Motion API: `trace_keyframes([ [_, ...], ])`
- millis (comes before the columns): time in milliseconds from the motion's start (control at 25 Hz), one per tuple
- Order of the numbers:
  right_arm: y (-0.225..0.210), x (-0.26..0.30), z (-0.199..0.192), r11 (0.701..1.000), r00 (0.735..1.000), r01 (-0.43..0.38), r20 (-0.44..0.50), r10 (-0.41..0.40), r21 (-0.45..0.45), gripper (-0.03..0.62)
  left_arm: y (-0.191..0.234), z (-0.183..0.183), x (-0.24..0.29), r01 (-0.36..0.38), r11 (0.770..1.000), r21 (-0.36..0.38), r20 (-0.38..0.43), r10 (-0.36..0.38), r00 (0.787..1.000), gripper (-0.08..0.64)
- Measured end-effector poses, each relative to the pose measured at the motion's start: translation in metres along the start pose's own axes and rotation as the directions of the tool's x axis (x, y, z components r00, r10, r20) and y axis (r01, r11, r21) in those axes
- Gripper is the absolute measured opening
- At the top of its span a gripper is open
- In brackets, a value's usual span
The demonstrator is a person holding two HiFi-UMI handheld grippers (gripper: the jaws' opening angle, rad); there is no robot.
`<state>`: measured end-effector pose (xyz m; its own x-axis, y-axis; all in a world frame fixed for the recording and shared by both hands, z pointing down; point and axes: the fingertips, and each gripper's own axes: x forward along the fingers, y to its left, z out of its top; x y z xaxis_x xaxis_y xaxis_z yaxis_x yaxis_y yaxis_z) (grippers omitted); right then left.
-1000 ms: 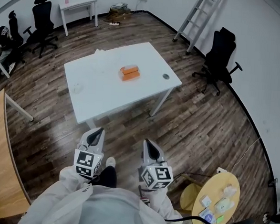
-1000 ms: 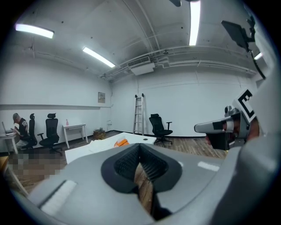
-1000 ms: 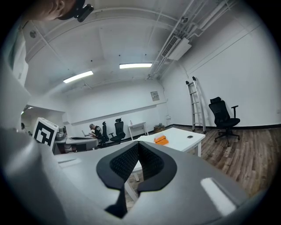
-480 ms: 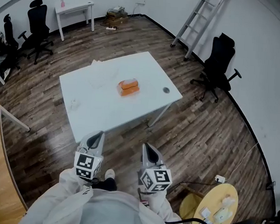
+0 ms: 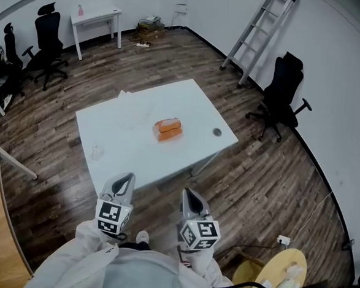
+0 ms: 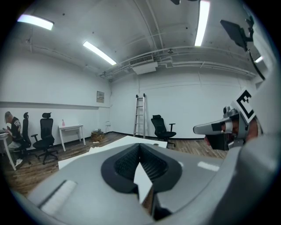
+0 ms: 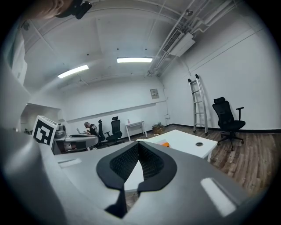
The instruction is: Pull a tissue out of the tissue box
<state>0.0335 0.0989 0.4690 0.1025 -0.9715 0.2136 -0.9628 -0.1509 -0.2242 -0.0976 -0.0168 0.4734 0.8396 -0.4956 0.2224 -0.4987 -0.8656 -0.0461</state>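
Both tongs are closed with nothing in them: the left tongs [image 6: 139, 146] have their tips pressed together, and only the ribbed black pads leave a small gap behind the tips. The right tongs [image 7: 138, 144] look the same, tips touching and empty. In the head view they are held side by side in front of the person's white sleeves [image 5: 86, 251], each with its marker cube, and they point toward the white desk [image 5: 130, 158] while staying over the wooden floor [image 5: 257, 176], a little before the desk's near edge. The orange tissue box [image 5: 169, 129] lies near the middle of this desk, well apart from both tongs, and a bit of white shows on its top. A small round hole [image 5: 216, 132] is in the desk surface to the right of the box. Farther away, a ladder [image 5: 256, 35] leans on the right wall with a black office chair [image 5: 285, 86] near it. A small white side desk [image 5: 96, 19] and two more black chairs [image 5: 49, 33] stand at the back left. At the lower right is the edge of a round yellow table [image 5: 275, 273].
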Motion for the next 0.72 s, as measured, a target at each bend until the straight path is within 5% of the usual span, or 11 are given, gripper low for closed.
trace_keyframes([
  [720,-0.005,0.032,0.009,0.999,0.999,0.039,-0.006,-0.039,-0.012,0.002,0.029,0.000,0.029,0.025,0.999,-0.023,0.004,-0.025,1.000,0.000],
])
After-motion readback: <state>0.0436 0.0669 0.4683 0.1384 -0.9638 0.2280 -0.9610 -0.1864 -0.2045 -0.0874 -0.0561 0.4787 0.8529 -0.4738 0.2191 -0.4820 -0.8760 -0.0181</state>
